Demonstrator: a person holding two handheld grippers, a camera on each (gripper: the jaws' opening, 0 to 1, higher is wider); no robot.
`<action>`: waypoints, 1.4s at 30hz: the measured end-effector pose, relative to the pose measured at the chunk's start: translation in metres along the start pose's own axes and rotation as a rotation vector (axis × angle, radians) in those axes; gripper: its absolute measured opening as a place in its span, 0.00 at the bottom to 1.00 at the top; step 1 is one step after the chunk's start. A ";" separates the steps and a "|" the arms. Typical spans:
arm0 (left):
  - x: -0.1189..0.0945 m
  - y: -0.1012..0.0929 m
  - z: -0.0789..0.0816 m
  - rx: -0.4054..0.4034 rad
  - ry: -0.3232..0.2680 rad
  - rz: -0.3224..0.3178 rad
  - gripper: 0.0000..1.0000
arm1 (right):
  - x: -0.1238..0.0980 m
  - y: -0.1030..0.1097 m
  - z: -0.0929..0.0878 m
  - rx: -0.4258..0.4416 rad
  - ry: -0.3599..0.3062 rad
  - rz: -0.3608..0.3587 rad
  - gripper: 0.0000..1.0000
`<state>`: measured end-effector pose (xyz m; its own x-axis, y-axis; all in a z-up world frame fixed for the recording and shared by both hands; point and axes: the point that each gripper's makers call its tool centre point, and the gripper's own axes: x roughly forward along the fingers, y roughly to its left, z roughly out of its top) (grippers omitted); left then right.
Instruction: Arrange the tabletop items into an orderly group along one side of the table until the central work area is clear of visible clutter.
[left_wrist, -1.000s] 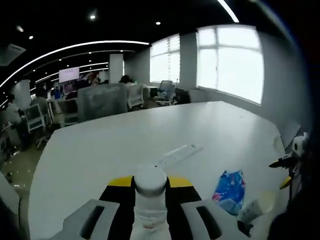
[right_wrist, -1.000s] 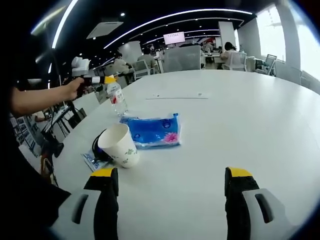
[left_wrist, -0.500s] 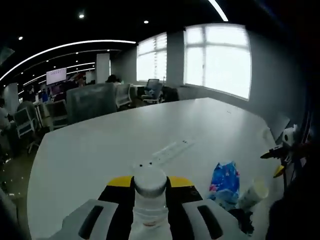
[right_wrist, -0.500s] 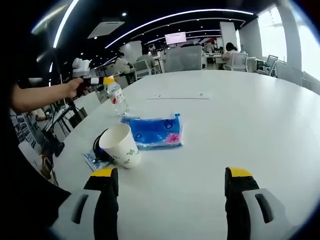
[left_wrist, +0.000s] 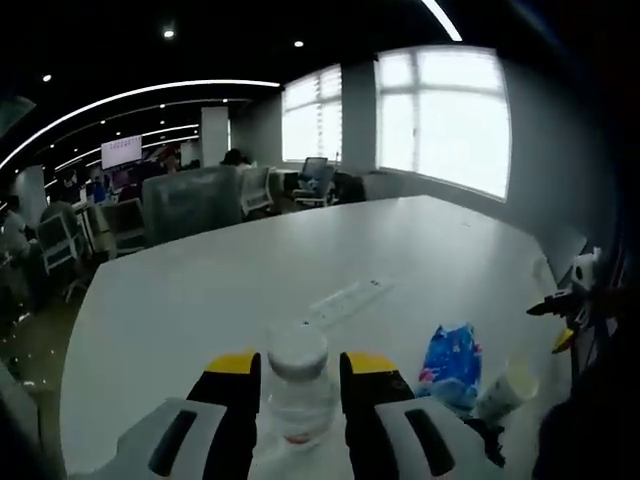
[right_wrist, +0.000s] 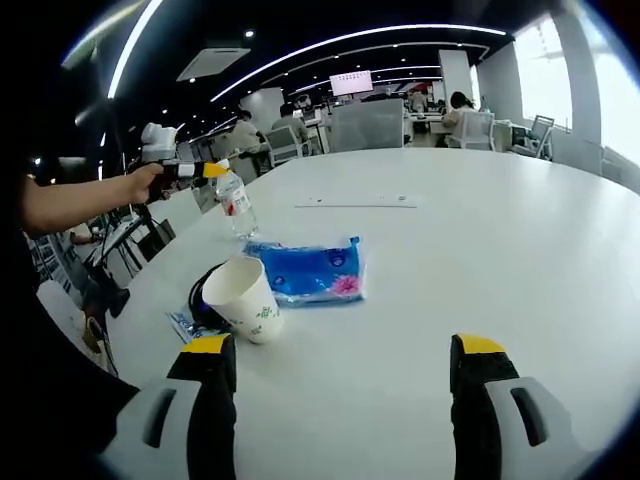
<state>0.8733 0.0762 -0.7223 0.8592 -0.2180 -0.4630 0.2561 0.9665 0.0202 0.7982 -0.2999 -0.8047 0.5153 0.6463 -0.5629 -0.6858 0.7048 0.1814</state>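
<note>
A clear water bottle (left_wrist: 296, 385) with a white cap stands between my left gripper's (left_wrist: 298, 372) jaws, which sit slightly apart from its sides. In the right gripper view the bottle (right_wrist: 237, 203) stands upright on the white table (right_wrist: 480, 250) near its left edge, with the left gripper (right_wrist: 205, 170) at its cap. A blue tissue pack (right_wrist: 310, 272) lies flat, and a tilted paper cup (right_wrist: 243, 298) rests just in front of it. My right gripper (right_wrist: 340, 370) is open over bare table, with nothing between its fingers. The left gripper view also has the pack (left_wrist: 452, 360) and the cup (left_wrist: 505, 388).
A white power strip (right_wrist: 355, 202) lies farther back on the table and also appears in the left gripper view (left_wrist: 350, 298). A black item (right_wrist: 200, 292) and a small flat packet (right_wrist: 185, 322) sit by the cup. Chairs (left_wrist: 200, 200) and desks stand beyond the far edge.
My left gripper's jaws have spread a little off the bottle, which they held shut before. The right gripper's view has barely shifted.
</note>
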 end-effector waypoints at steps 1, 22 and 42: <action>-0.005 -0.001 0.003 -0.007 -0.002 0.008 0.34 | -0.001 0.000 0.001 -0.002 -0.004 0.001 0.84; -0.115 -0.089 -0.008 -0.003 -0.074 0.116 0.44 | -0.011 0.037 0.044 -0.060 -0.109 0.072 0.70; -0.173 -0.147 -0.048 -0.074 -0.095 0.122 0.67 | 0.041 0.077 0.059 -0.117 -0.079 0.143 0.41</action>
<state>0.6661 -0.0213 -0.6882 0.9207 -0.1069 -0.3754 0.1172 0.9931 0.0045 0.7975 -0.2019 -0.7661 0.4438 0.7618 -0.4719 -0.8076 0.5683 0.1579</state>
